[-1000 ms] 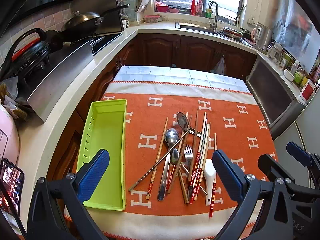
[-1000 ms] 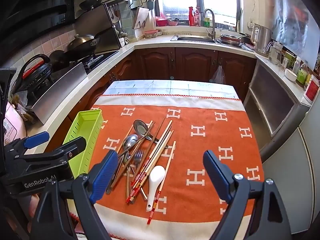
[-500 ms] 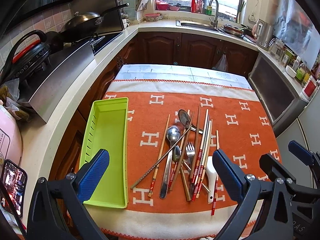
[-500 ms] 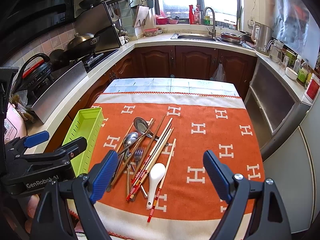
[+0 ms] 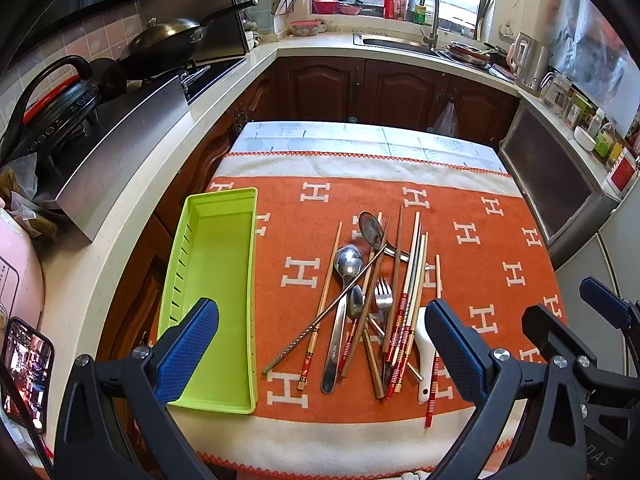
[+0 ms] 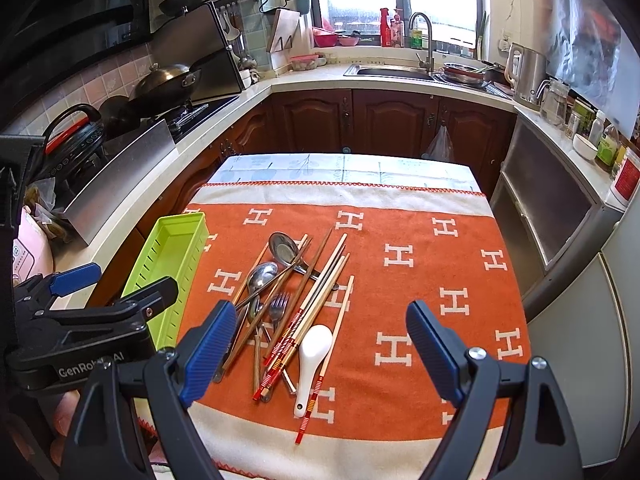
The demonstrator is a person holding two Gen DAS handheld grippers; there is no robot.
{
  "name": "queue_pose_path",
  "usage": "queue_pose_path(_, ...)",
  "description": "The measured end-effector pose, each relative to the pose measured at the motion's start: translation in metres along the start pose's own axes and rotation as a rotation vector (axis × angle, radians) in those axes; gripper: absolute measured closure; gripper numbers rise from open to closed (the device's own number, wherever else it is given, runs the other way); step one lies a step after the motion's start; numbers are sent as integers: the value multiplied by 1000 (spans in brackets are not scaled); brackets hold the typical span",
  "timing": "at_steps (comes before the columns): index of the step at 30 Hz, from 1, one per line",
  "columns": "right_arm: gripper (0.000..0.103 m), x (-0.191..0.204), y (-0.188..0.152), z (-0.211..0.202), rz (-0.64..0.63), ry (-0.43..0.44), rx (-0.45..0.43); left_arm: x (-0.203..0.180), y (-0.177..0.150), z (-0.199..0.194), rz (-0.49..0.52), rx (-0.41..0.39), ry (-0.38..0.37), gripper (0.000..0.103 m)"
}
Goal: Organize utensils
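A pile of utensils lies on the orange cloth: several chopsticks [image 5: 408, 292], metal spoons [image 5: 347, 264], a fork [image 5: 383, 296] and a white ceramic spoon [image 5: 425, 348]. The pile also shows in the right wrist view, with the chopsticks [image 6: 316, 296] and the white spoon [image 6: 312, 356]. An empty green tray [image 5: 212, 280] lies left of the pile, also in the right wrist view [image 6: 168, 256]. My left gripper [image 5: 320, 344] is open and empty, above the near edge of the table. My right gripper [image 6: 316, 344] is open and empty, above the near end of the pile.
The table [image 5: 360, 140] stands in a kitchen with counters on three sides. A stove with a wok [image 5: 168, 36] is at the left, a sink [image 5: 400, 42] at the back, a steel appliance [image 5: 560, 184] at the right. A phone [image 5: 26, 372] lies at the near left.
Both grippers have drawn back and up a little, so the table and pile sit slightly farther away in view. Nothing on the table has moved.
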State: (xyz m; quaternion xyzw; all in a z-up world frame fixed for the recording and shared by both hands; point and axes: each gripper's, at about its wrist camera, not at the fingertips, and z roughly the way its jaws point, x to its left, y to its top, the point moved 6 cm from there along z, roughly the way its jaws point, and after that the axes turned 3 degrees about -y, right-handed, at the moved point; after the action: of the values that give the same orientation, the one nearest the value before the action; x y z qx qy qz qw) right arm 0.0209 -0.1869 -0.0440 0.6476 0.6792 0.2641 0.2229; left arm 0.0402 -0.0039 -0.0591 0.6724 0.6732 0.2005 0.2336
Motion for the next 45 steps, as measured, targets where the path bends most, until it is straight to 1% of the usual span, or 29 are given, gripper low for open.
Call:
queue_pose_path(25,15,4,0,1,4,9,6,-1,-3,1,2,5,2,1)
queue_pose_path(36,16,1,-2,5,18,20,18,-5,-10,7,19,36,-8,1)
queue_pose_path(41,22,0,-4,10,16,40,39,-10,-6,15,37,58,-7,1)
queue_pose_path(45,28,-5,-2,18,34,74,68,-6,1,24,24,65,-17,1)
